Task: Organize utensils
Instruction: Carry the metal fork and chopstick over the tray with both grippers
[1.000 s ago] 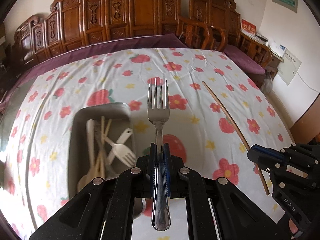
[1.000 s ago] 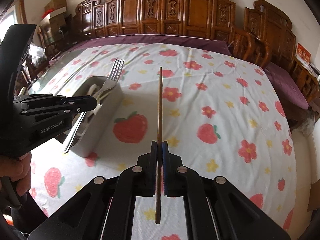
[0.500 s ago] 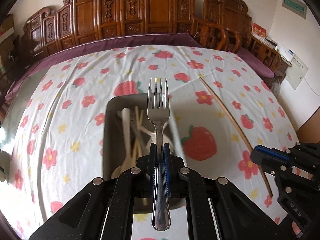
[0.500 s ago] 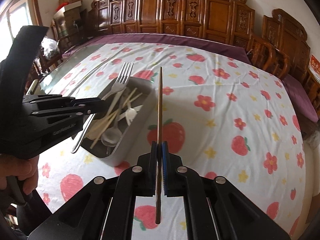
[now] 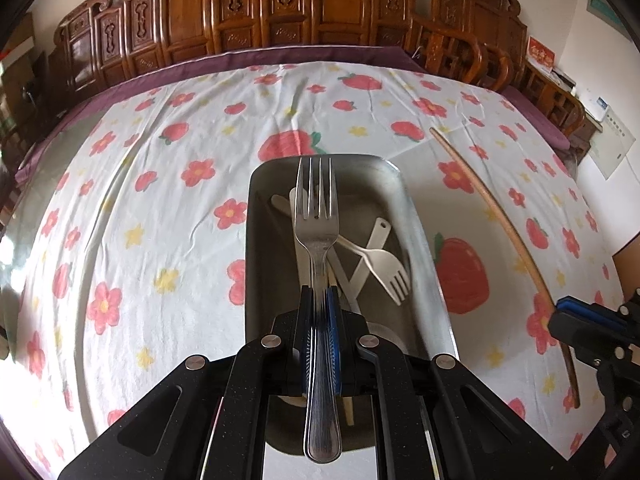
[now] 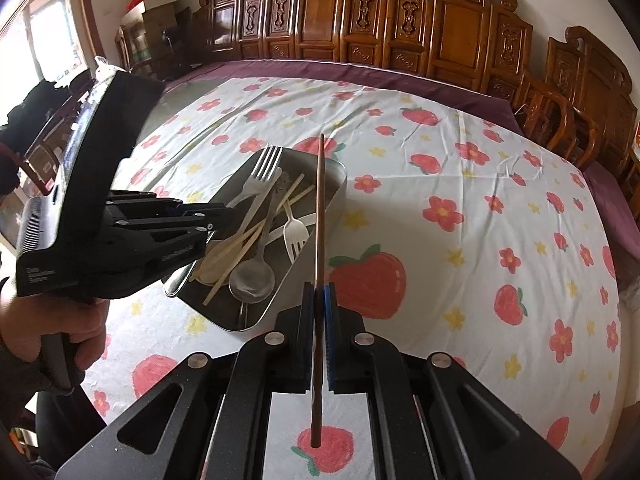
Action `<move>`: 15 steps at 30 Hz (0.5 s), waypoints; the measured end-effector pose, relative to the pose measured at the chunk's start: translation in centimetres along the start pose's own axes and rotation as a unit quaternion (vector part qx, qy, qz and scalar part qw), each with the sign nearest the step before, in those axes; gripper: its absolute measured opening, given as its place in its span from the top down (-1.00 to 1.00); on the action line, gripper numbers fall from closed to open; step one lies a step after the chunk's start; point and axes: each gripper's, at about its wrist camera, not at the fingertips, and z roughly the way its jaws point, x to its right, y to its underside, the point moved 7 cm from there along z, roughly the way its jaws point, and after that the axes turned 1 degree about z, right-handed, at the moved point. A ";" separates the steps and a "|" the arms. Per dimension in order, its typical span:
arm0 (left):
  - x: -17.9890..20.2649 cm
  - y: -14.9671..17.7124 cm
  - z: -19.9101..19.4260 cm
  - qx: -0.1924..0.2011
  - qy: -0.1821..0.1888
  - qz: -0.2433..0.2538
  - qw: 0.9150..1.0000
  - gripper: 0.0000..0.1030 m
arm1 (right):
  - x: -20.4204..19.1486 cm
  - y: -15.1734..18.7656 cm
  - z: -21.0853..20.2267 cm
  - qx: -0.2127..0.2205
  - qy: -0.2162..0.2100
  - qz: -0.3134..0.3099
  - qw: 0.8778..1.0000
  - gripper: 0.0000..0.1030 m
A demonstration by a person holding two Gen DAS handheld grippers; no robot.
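Strawberry-print tablecloth (image 5: 168,168) now slides aside; metal tray (image 5: 404,200) sits beneath left gripper (image 5: 320,300) fingers clamping steel fork (image 5: 316,232), ready to drop; right gripper (image 6: 318,300) pinches wooden chopstick (image 6: 319,208).

Shiny steel fork (image 5: 318,236), brushed metal tray (image 5: 424,240), matt cream plastic fork (image 5: 384,268), smooth wooden chopstick (image 6: 319,208), creased printed cotton cloth (image 6: 460,264), glossy carved wooden chairs (image 6: 452,36).

One metal tray (image 6: 338,184) holds two white plastic forks (image 5: 390,270), one metal spoon (image 6: 252,276) and several pale chopsticks, too tangled to count. One metal fork (image 5: 316,216) and one brown chopstick (image 6: 319,208) are gripped.
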 end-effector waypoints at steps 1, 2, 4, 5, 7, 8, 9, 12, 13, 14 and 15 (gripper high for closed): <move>-0.1 0.0 0.1 -0.001 0.000 0.000 1.000 0.87 | -0.1 0.0 0.1 0.000 -0.001 0.000 1.000 0.88; -0.1 0.0 0.2 0.000 0.000 0.000 1.000 0.87 | -0.1 -0.1 0.1 -0.001 -0.002 0.001 1.000 0.88; -0.2 -0.1 0.3 -0.001 0.000 0.000 1.000 0.87 | -0.2 -0.1 0.2 -0.001 -0.003 0.001 1.000 0.89; -0.2 -0.2 0.4 -0.001 -0.001 0.001 1.000 0.87 | -0.3 -0.1 0.2 -0.001 -0.004 0.001 1.000 0.88; -0.2 -0.5 0.5 0.000 -0.001 0.001 1.000 0.87 | -0.3 -0.2 0.2 -0.001 -0.005 0.001 1.000 0.88; -0.2 -0.6 0.6 0.001 -0.002 0.001 1.000 0.87 | -0.4 -0.2 0.3 -0.002 -0.006 0.002 1.000 0.88; -0.3 -0.7 0.8 0.001 -0.003 0.001 1.000 0.87 | -0.4 -0.2 0.3 -0.002 -0.006 0.002 1.000 0.88; -0.4 -1.0 1.3 -0.005 -0.003 0.001 1.000 0.87 | -0.5 -0.2 0.4 -0.002 -0.005 0.002 1.000 0.88; -0.4 -1.0 1.4 -0.008 -0.001 0.000 1.000 0.87 | -0.5 -0.2 0.4 -0.002 -0.005 0.003 1.000 0.88; -0.4 -1.1 1.3 -0.006 -0.002 0.000 1.000 0.87 | -0.5 -0.3 0.4 -0.002 -0.004 0.003 1.000 0.88; -0.4 -1.2 1.2 -0.002 -0.002 0.000 1.000 0.86 | -0.5 -0.3 0.4 -0.003 -0.005 0.004 1.000 0.88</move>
